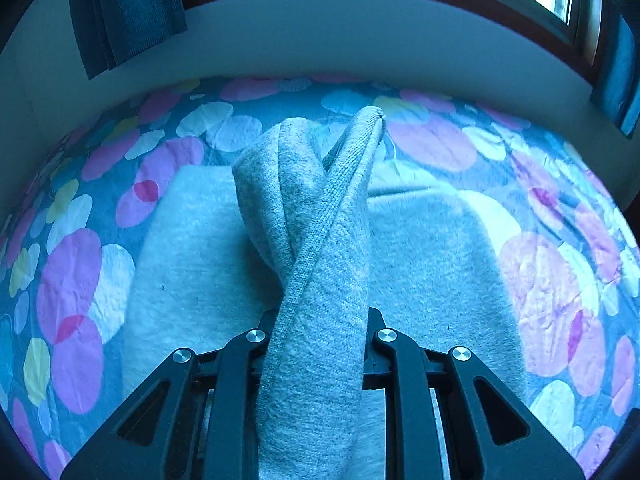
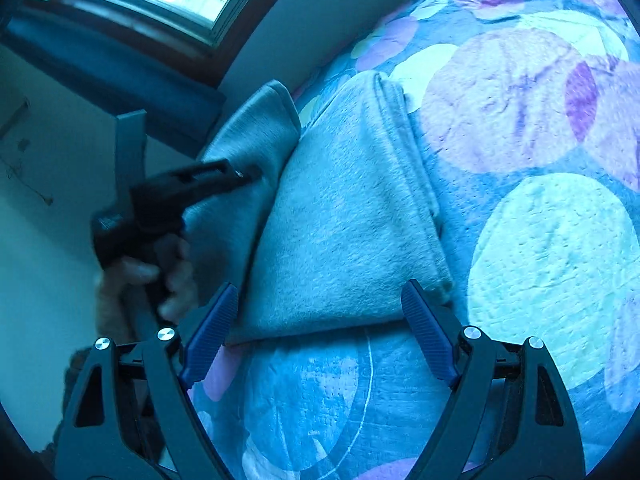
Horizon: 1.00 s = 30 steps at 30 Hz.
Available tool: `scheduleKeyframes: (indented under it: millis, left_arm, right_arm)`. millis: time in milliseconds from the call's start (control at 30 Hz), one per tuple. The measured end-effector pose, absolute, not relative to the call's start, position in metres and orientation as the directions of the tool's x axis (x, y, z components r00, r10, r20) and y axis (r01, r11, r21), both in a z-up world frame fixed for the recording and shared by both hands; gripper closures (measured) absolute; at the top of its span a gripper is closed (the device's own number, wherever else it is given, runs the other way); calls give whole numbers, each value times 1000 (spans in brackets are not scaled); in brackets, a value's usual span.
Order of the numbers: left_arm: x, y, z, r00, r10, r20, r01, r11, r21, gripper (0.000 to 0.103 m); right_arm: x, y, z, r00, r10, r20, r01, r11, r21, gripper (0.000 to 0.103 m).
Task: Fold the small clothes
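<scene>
A grey garment [image 2: 340,208] is lying folded on a spotted bedspread [image 2: 552,264] beside the wall [image 1: 320,40], open quilt around. The left gripper [image 1: 320,320] is pinching its lifted ribbed edge; the right gripper [image 2: 320,328] is gaping wide, empty.

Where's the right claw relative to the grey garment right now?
The right claw hangs open at the near edge of the grey garment on the spotted bedspread, pads clear of the cloth; the left claw grips the lifted fold to its left.
</scene>
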<state>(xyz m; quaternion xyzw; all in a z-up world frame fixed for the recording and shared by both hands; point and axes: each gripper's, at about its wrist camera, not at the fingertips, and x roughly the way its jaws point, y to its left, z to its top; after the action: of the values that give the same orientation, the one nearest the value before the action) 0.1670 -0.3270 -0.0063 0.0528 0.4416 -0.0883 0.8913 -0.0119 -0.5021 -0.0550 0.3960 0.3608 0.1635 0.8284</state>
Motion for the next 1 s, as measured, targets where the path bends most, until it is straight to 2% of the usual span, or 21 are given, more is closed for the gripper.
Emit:
scheduleKeyframes:
  millis: [200,333,433,733,900,1000]
  left_arm:
    - [158,-346,-16,618,-56,-784,195,977,84,80]
    - [150,-356,-16,625,-61,-778,214,972,96,75]
    - [144,-361,-12,620,-99,-778,240,968,69,72]
    - [117,-391,-10,549,-250,-798,369,929,-37,69]
    - [94,-395,3,543,-325,-774,448,892,-60,68]
    - [81,-381,16,571,-358,-739,473,879,-61,56]
  right_arm:
    - [-14,-510,-59,698,572,-432,13,593,805,19]
    - [-20,-527,-61,717,576,-394,19,548,836,19]
    - [-22,-539,-65,732,573,-369,31,513,858,19]
    - [-28,-565,-77,771,516,-373,85,498,863,19]
    - [-34,-573,-79,783,500,-370,92,495,864,19]
    - [-36,-576,-80,788,491,-371,95,498,862,19]
